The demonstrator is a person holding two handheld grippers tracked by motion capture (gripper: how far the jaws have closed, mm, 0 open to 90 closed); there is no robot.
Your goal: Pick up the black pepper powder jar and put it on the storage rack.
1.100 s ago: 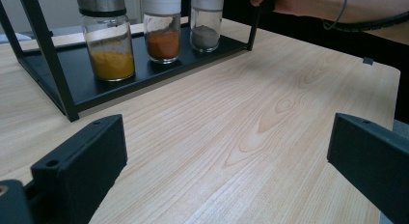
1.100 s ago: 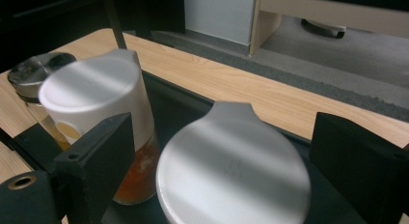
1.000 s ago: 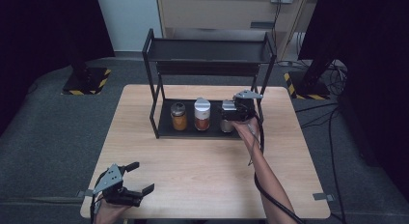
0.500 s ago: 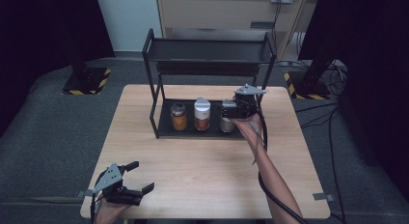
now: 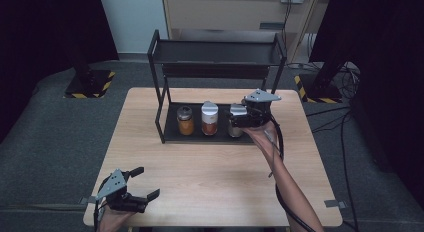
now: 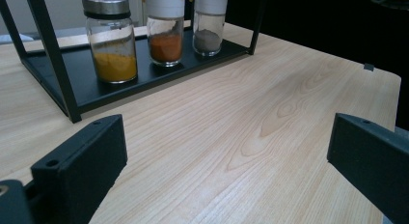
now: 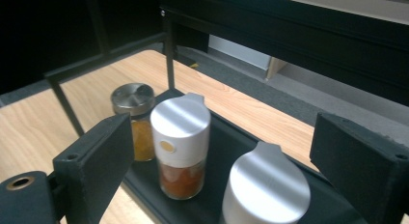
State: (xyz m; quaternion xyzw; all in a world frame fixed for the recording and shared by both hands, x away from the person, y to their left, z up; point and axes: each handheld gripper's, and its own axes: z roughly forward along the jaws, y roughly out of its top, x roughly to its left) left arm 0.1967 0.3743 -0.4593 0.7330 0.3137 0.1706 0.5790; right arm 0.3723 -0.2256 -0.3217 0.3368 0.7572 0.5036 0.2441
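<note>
On the wooden table [image 5: 210,167], a black rack [image 5: 215,67] holds three spice jars on its bottom tray. The right gripper [image 5: 239,117] hovers above the grey-filled jar [image 7: 265,190], jaws apart and gripping nothing; the left gripper [image 5: 142,183] rests open, far nearer the person.

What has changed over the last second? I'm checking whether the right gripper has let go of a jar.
The right gripper has risen a little above the grey-powder jar at the right end of the rack's lower shelf; its jaws stand open, nothing between them, the jar standing free. The orange-powder jar, the yellow-powder jar and the left gripper, open near the table's front corner, stayed put.
</note>
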